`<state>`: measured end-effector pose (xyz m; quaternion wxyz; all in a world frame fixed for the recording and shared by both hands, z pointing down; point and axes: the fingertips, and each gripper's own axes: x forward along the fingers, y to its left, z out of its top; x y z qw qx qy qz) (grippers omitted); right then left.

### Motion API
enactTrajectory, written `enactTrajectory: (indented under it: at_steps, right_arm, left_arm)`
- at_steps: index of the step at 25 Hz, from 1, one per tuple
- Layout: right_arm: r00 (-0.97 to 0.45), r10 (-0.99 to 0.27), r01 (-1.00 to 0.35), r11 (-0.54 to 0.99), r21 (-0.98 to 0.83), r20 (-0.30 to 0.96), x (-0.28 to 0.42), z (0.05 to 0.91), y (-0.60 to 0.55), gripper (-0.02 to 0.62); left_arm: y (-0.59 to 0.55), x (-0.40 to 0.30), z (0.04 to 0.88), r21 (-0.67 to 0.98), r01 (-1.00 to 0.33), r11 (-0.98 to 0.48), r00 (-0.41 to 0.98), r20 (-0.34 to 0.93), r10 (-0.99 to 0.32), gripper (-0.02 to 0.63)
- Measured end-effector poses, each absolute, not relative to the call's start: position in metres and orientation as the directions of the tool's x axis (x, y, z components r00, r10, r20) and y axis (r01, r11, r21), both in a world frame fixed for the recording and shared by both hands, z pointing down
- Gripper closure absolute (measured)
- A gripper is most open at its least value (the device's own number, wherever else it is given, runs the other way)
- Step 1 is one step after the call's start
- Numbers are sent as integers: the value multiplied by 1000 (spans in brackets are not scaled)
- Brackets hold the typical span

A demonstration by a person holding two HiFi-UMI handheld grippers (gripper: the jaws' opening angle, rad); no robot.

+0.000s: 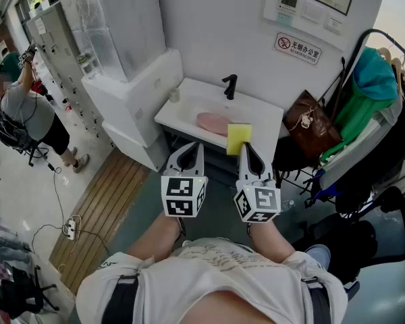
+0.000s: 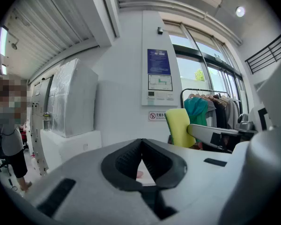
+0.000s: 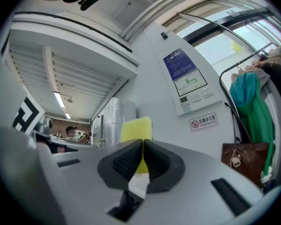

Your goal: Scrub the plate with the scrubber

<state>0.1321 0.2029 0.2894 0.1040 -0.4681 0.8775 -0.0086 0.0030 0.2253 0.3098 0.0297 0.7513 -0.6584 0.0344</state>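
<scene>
Head view: pink plate (image 1: pixel 214 122) lies in white sink (image 1: pixel 187 90), black tap (image 1: pixel 229 85) behind. Right gripper (image 1: pixel 246 147) clamps yellow scrubber (image 1: pixel 239 137) — left gripper (image 1: pixel 199 146) jaws pressed together, empty.

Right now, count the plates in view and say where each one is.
1. The pink plate lies in the white sink, near the black tap. The yellow scrubber held up in front could hide another.

there were two grippers, the left gripper (image 1: pixel 196 147) and the right gripper (image 1: pixel 245 148). there was one yellow scrubber (image 1: pixel 239 138), one pink plate (image 1: pixel 214 122), one white sink (image 1: pixel 189 96), one black faucet (image 1: pixel 229 85), one brown bag (image 1: pixel 310 121), one red-and-white wall sign (image 1: pixel 298 48), one clothes rack (image 1: pixel 362 42) and one floor power strip (image 1: pixel 71 228). one other person (image 1: pixel 27 110) stood in view.
</scene>
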Motion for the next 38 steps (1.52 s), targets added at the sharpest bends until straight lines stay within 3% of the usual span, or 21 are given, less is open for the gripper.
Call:
enactTrajectory:
  at_steps: [38]
  right_arm:
    - [-416, -890, -887, 442, -129, -189, 69, 308, 223, 561]
  left_arm:
    - [236, -80, 337, 18, -973, -229, 230, 109, -967, 584]
